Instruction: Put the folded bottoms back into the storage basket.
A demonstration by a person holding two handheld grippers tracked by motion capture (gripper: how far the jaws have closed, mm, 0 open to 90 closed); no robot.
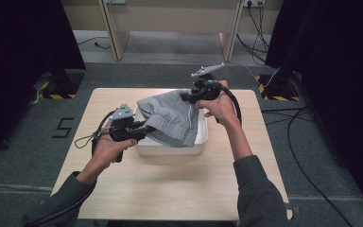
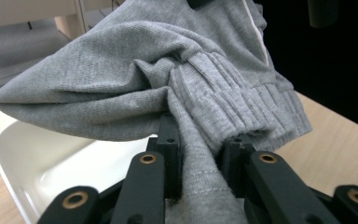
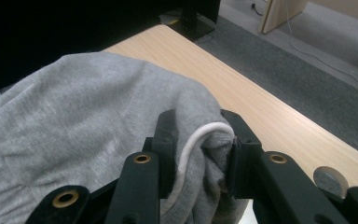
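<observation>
Garment: grey knit garment (image 1: 170, 118) hangs stretched between my two grippers, above the white tub (image 1: 201, 137) in the middle of the wooden table (image 1: 170, 189)
Long axis: it runs on a slant across the high view, from my left gripper at the near left up to my right gripper at the far right, sagging into the tub between them
Ends: ribbed band (image 2: 223, 93) lies toward my left gripper; a white cord (image 3: 200, 135) runs through the fold at my right
Left gripper (image 1: 146, 128): jaws clamped on a pinch of the grey cloth just below the ribbed band, cloth bunched between the two black jaws in the left gripper view
Right gripper (image 1: 186, 96): jaws closed on a fold of the cloth with the white cord caught in it, held higher and farther from me
Tub: white, shallow, partly covered by the hanging cloth; its near wall and left inner side stay bare
Around: grey carpet, loose cables at the right, pale furniture legs beyond the table, black curtains on both sides
In the way: the draped cloth hides most of the inside of the tub
</observation>
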